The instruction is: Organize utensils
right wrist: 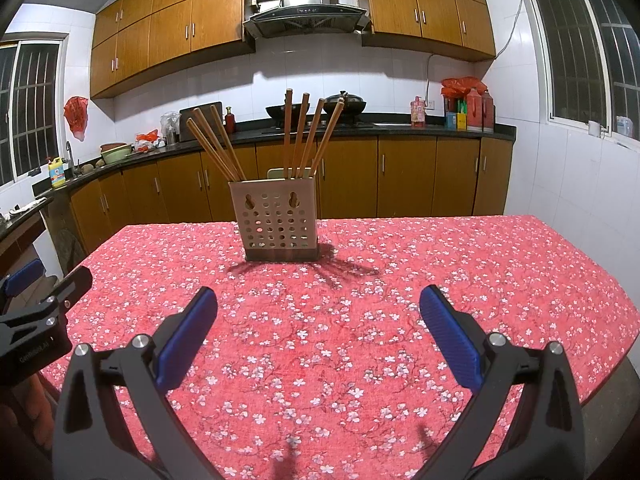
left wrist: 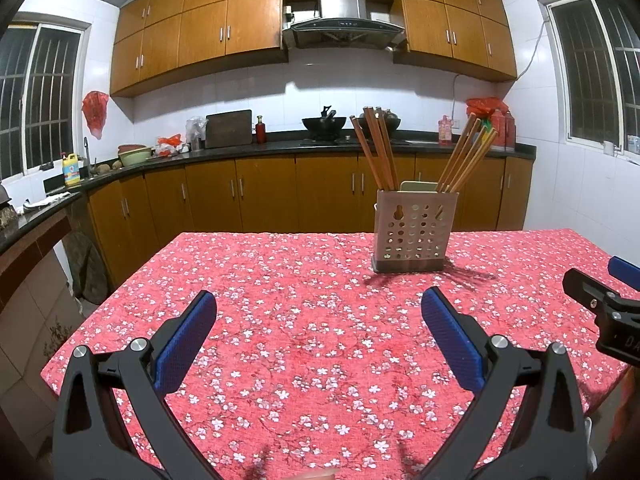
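Note:
A perforated metal utensil holder (left wrist: 414, 230) stands upright on the red floral tablecloth (left wrist: 300, 320), with several wooden chopsticks (left wrist: 378, 148) leaning out in two bunches. It also shows in the right wrist view (right wrist: 278, 220) with its chopsticks (right wrist: 296, 136). My left gripper (left wrist: 318, 308) is open and empty above the cloth, well short of the holder. My right gripper (right wrist: 318, 306) is open and empty too, also short of the holder. Each gripper shows at the other view's edge: the right gripper in the left wrist view (left wrist: 604, 300), the left gripper in the right wrist view (right wrist: 40, 304).
The table's left edge (left wrist: 92, 316) drops to the floor. Behind the table run wooden cabinets and a dark counter (left wrist: 280, 138) with a wok, bottles and a cutting board. Windows are on both side walls.

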